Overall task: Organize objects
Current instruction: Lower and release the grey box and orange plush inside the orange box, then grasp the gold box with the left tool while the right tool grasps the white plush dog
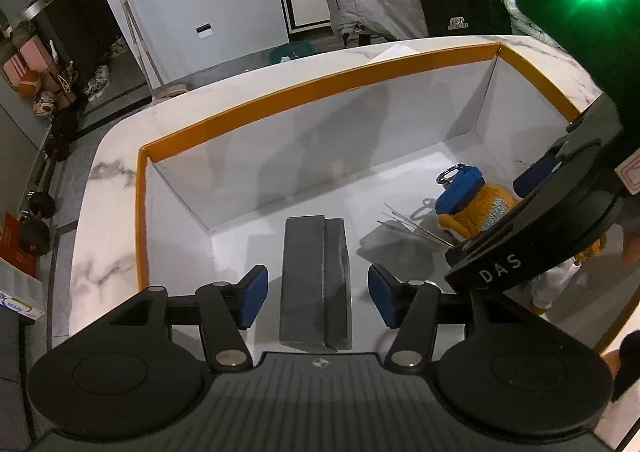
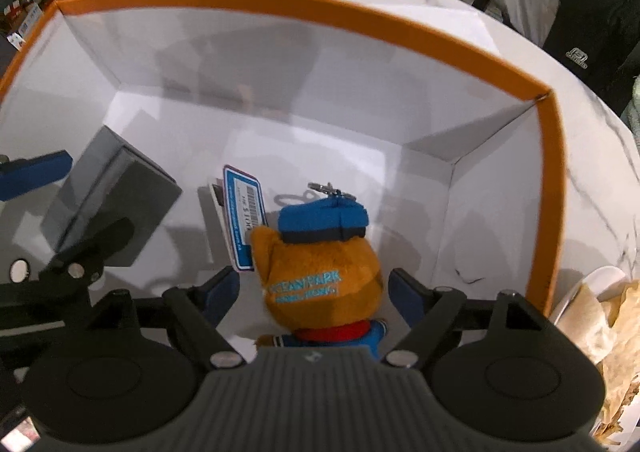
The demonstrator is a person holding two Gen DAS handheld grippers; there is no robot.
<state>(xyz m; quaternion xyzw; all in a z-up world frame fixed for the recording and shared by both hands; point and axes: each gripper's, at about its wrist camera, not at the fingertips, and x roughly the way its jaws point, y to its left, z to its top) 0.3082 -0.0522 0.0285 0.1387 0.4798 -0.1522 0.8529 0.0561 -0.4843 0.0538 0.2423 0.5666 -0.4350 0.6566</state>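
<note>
Both grippers hung over the white box with the orange rim, pointing steeply down into it. In the left wrist view, the left gripper stood with its blue pads spread either side of the dark grey case, a clear gap showing on each side, so nothing was clamped. The case lay flat on the box floor in the lower middle of the frame, its long axis running straight away from the gripper, up the picture.

In the right wrist view, the right gripper straddled the orange plush keychain with its blue cap, pads standing off the fur on both sides, holding nothing. The plush lay at lower centre, head toward the top of the frame, its paper tag to the left.

Both items seemed already deposited; each gripper probably needed only to lift straight out.
</note>
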